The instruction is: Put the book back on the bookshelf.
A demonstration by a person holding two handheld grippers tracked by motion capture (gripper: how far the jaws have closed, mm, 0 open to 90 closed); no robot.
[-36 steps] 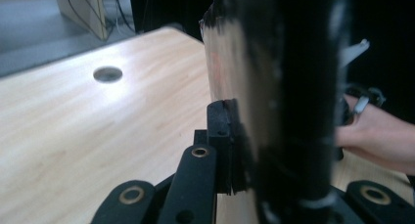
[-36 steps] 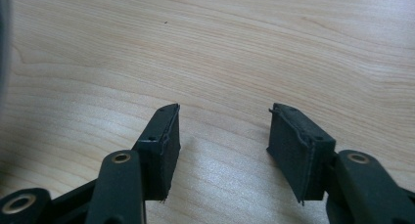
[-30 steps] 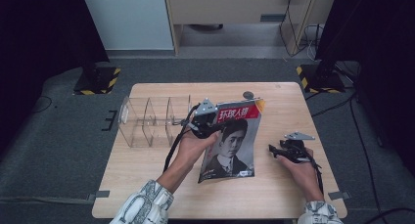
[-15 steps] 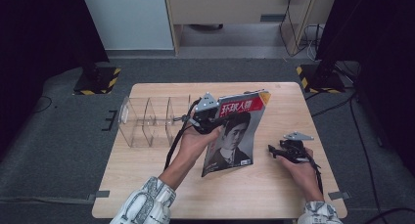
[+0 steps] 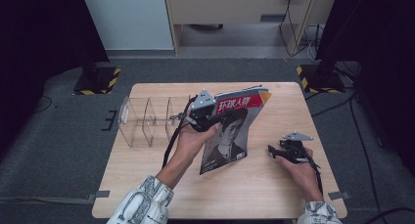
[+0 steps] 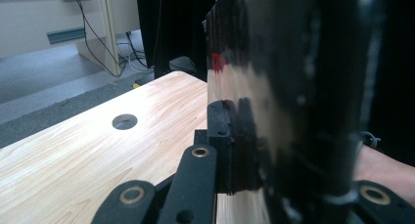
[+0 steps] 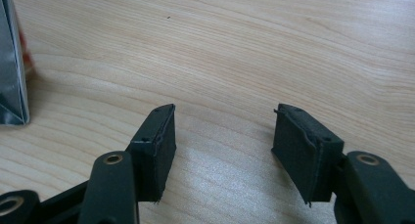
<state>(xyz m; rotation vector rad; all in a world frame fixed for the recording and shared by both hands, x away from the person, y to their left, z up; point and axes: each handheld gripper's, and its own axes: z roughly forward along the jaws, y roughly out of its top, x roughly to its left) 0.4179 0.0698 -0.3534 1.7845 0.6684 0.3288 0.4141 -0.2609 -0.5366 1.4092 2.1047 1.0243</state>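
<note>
The left tongs [image 5: 208, 117] are clamped on the upper left edge of a magazine [image 5: 230, 131], holding it nearly upright with its lower corner on the bench [image 5: 274, 185]. This probably readies it for sliding into the clear acrylic divider rack [image 5: 147, 120] just to the left. The right tongs [image 5: 276, 150] rest on the bench to the right, jaws partly open and empty, seemingly waiting. Compared with the earlier frames, the magazine stands steeper and more upright, tipped up off the bench; the right tongs have not moved.
</note>
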